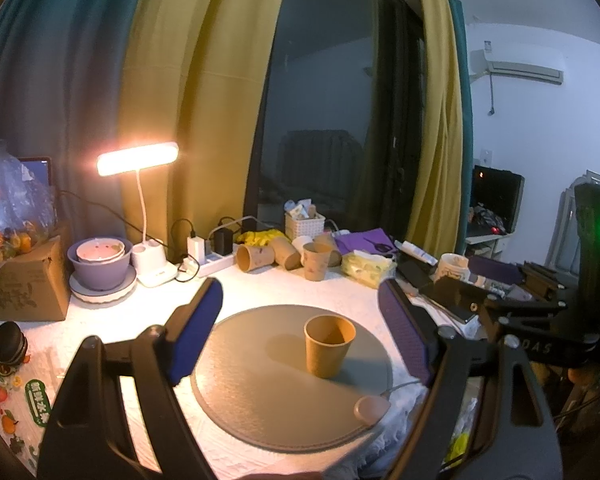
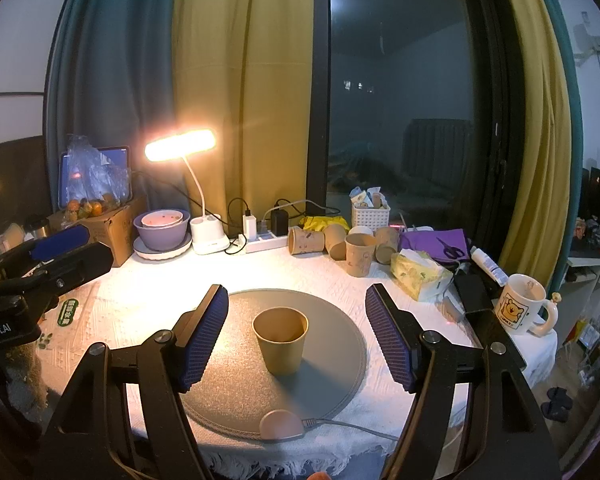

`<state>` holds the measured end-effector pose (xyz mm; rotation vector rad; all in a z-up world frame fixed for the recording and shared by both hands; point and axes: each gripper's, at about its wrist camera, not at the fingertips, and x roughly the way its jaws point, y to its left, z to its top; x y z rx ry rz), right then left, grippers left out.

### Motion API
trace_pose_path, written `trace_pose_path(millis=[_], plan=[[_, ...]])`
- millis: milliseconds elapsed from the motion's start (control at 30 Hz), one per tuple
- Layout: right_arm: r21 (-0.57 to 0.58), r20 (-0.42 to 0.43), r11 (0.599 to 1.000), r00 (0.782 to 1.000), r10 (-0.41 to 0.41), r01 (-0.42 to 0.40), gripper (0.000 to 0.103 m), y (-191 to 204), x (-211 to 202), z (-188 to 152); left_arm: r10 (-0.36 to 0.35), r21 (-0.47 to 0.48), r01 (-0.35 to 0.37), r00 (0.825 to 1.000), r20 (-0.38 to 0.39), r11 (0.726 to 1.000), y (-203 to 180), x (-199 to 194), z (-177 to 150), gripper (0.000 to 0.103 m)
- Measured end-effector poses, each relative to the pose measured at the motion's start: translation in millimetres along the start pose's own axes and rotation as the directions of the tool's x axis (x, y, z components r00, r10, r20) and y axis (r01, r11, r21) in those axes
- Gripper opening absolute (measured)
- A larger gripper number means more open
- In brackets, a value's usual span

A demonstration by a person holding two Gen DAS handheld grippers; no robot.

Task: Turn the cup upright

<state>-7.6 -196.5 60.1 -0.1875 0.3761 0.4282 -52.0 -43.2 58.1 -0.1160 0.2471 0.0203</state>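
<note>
A lived-in home room at night: teal and mustard fabric curtains (image 2: 236, 80) frame a dark glass door, a white wall-mounted air conditioner (image 1: 520, 66) hangs high, and a glowing white gooseneck desk lamp (image 2: 180, 145) lights the far-left edge of a cloth-covered table (image 2: 148, 292).

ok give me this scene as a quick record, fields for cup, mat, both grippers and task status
cup: brown paper cup, upright, mouth up
mat: round grey mat, cup stands on it
left gripper: open, cup ahead between the fingers, no contact
right gripper: open, not touching cup
task status: cup looks already upright
</note>
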Motion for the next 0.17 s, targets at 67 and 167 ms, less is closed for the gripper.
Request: trace_pose_path(millis=[67,167], plan=[[0.000,0.000,1.000,1.000,0.002,-0.002,0.074,-0.5,0.6,0.4,-0.008,0.002,0.008,1.000,-0.002,1.000,-2.6,0.4,0.1,0.081],[0.000,-0.002,1.000,1.000,0.000,0.000,0.074,-0.4,0.6,0.6,-0.012,0.000,0.012,1.000,-0.006,1.000,-1.4,2.8,-1.0,0.081]])
